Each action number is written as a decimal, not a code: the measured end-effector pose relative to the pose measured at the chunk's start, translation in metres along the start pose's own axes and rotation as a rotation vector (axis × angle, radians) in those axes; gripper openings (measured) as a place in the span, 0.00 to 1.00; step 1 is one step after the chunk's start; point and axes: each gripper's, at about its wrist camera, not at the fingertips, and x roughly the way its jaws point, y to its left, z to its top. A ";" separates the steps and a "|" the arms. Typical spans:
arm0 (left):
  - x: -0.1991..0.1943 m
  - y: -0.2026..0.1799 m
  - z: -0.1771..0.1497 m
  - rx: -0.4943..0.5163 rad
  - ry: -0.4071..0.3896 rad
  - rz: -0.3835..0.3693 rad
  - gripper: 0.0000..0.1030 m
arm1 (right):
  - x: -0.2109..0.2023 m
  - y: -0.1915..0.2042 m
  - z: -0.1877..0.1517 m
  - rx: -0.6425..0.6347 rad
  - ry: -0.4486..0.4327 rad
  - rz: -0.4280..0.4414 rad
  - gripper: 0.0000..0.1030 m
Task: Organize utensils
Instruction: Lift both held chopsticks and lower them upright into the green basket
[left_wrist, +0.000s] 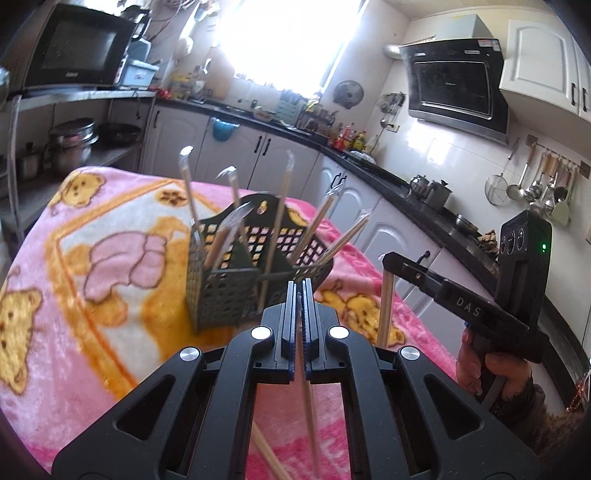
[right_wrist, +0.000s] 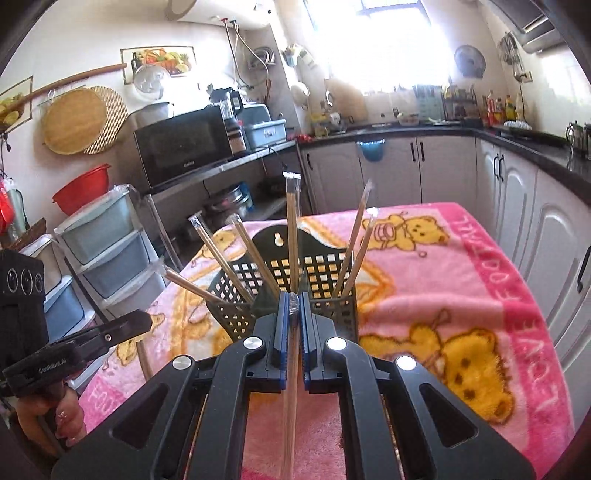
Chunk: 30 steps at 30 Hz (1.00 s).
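A black lattice utensil holder (left_wrist: 229, 280) stands on the pink bear blanket (left_wrist: 92, 266) and also shows in the right wrist view (right_wrist: 295, 280). Several wrapped chopstick pairs (right_wrist: 292, 229) stand in it, leaning outward. My left gripper (left_wrist: 300, 291) is shut on a wrapped chopstick pair (left_wrist: 306, 387), just short of the holder. My right gripper (right_wrist: 293, 301) is shut on another wrapped chopstick pair (right_wrist: 290, 398), close to the holder's near rim. The right gripper also shows in the left wrist view (left_wrist: 388, 264), with its chopsticks (left_wrist: 385, 310) hanging down. The left gripper body (right_wrist: 92, 339) shows in the right wrist view.
The blanket covers a table (right_wrist: 480, 295). White cabinets under a black counter (left_wrist: 369, 173) run behind and to the right. A shelf with a microwave (right_wrist: 184, 147) and stacked plastic drawers (right_wrist: 107, 251) stands to the left. Another chopstick (left_wrist: 269, 458) lies on the blanket under my left gripper.
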 end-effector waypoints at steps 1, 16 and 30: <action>0.000 -0.004 0.002 0.009 -0.003 -0.003 0.01 | -0.002 0.001 0.000 -0.001 -0.006 -0.002 0.06; 0.012 -0.046 0.027 0.112 -0.029 -0.051 0.01 | -0.027 -0.003 0.015 -0.015 -0.091 -0.023 0.06; 0.016 -0.058 0.070 0.158 -0.094 -0.059 0.01 | -0.036 -0.007 0.043 -0.025 -0.167 -0.042 0.06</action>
